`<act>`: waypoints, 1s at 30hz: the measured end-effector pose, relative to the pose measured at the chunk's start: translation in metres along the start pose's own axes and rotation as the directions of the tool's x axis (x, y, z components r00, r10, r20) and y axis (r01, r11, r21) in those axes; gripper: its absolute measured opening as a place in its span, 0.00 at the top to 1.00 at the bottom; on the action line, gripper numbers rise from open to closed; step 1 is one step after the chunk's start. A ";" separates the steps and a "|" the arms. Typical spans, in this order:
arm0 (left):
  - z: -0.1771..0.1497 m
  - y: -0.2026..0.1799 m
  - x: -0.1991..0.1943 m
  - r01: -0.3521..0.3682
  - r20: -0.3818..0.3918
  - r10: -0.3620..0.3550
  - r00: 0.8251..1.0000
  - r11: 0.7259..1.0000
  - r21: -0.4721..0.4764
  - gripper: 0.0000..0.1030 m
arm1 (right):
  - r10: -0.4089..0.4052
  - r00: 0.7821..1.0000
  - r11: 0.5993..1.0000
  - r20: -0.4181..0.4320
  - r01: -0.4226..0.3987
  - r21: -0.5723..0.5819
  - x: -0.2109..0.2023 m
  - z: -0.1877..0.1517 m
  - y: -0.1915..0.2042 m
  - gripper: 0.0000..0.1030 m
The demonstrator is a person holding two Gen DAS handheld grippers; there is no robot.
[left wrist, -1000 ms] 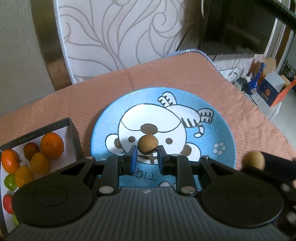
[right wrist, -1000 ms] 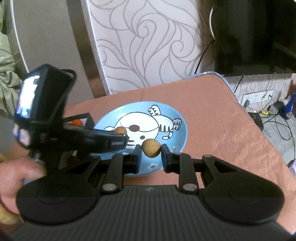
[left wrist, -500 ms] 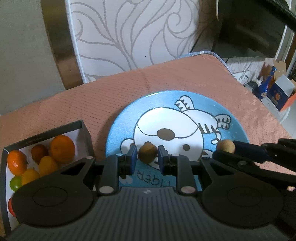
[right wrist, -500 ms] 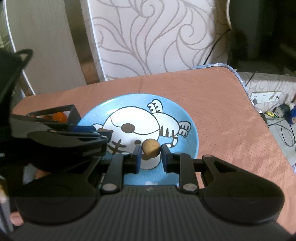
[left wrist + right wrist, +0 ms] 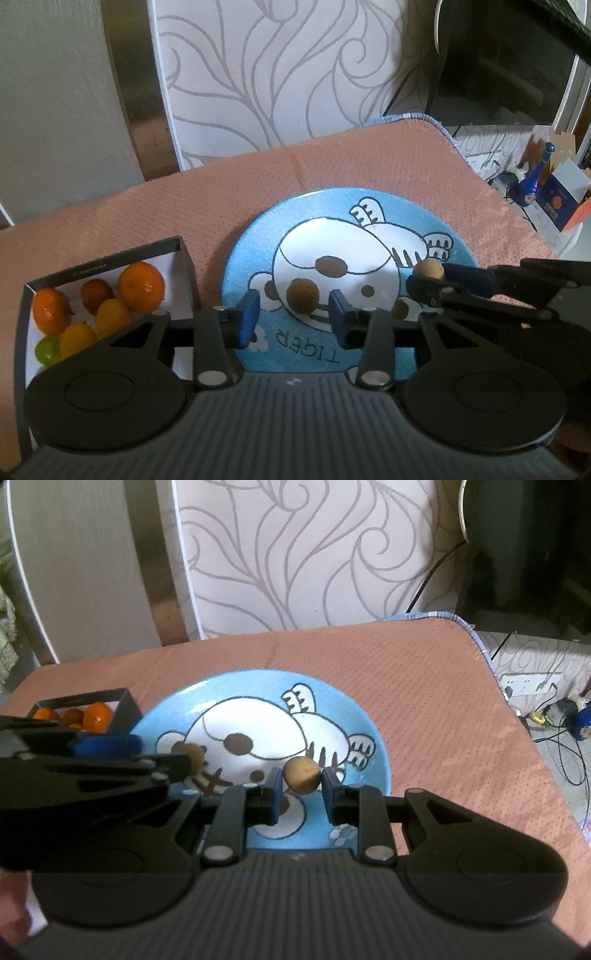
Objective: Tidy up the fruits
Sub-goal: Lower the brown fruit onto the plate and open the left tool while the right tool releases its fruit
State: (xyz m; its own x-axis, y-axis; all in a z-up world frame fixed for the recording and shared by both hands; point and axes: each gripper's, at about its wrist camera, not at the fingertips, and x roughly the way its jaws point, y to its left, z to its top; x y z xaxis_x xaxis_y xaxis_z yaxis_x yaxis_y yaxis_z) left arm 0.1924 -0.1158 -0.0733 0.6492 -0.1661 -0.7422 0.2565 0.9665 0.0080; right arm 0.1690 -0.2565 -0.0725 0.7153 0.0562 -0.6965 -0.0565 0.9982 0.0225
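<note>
A blue plate [image 5: 258, 258] with a white cartoon tiger lies on the peach cloth. In the left wrist view a brown longan [image 5: 303, 294] rests on the plate between the blue pads of my left gripper [image 5: 294, 315]. Its jaws are opening and there is a gap on each side of the fruit. From the right, my right gripper [image 5: 419, 282] reaches over the plate's rim with a second longan [image 5: 429, 268] in it. The right wrist view shows my right gripper [image 5: 301, 794] shut on that longan [image 5: 301, 774], low over the plate [image 5: 369, 731]. The left gripper [image 5: 177, 764] and its longan [image 5: 192, 755] are at the left.
A black-walled box [image 5: 184, 266] left of the plate holds oranges [image 5: 141, 286], small yellow fruits and a green one. A patterned white panel [image 5: 277, 74] stands behind the table. The table's right edge drops to a floor with cables and boxes [image 5: 554, 709].
My left gripper's pads have spread apart and let the longan go onto the plate. My right gripper has come lower over the plate's right side, still holding its longan.
</note>
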 end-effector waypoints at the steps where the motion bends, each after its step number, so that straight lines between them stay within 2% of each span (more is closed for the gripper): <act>1: -0.001 0.000 -0.002 -0.003 0.000 0.003 1.000 1.000 0.003 0.53 | -0.003 1.000 1.000 0.002 0.003 0.005 0.000 0.000 -0.001 0.73; 4: -0.003 0.000 -0.008 -0.005 0.002 0.005 1.000 1.000 0.002 0.53 | -0.004 1.000 1.000 0.010 0.003 0.019 -0.001 0.001 -0.003 0.73; 6: -0.005 0.001 -0.011 -0.006 0.000 0.006 1.000 1.000 0.000 0.53 | -0.006 1.000 1.000 0.031 0.006 0.027 -0.005 0.000 -0.003 0.66; 8: -0.007 0.002 -0.015 -0.006 -0.003 0.006 1.000 1.000 -0.006 0.53 | -0.006 0.999 1.000 0.051 0.004 0.030 -0.010 0.000 -0.001 0.64; 15: -0.014 0.006 -0.030 -0.017 0.004 0.018 1.000 1.000 -0.019 0.53 | 0.021 0.997 0.998 0.077 -0.026 0.065 -0.026 -0.003 0.004 0.64; 30: -0.035 0.030 -0.066 -0.065 0.012 0.066 0.998 0.996 -0.068 0.53 | 0.070 0.989 0.997 0.127 -0.075 0.035 -0.060 -0.008 0.039 0.64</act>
State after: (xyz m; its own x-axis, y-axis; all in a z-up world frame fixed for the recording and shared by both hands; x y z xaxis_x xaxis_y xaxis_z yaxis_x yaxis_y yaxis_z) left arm 0.1319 -0.0694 -0.0471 0.6733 -0.1045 -0.7320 0.1646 0.9863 0.0106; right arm 0.1184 -0.2215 -0.0355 0.7921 0.1285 -0.5967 -0.0856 0.9913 0.0999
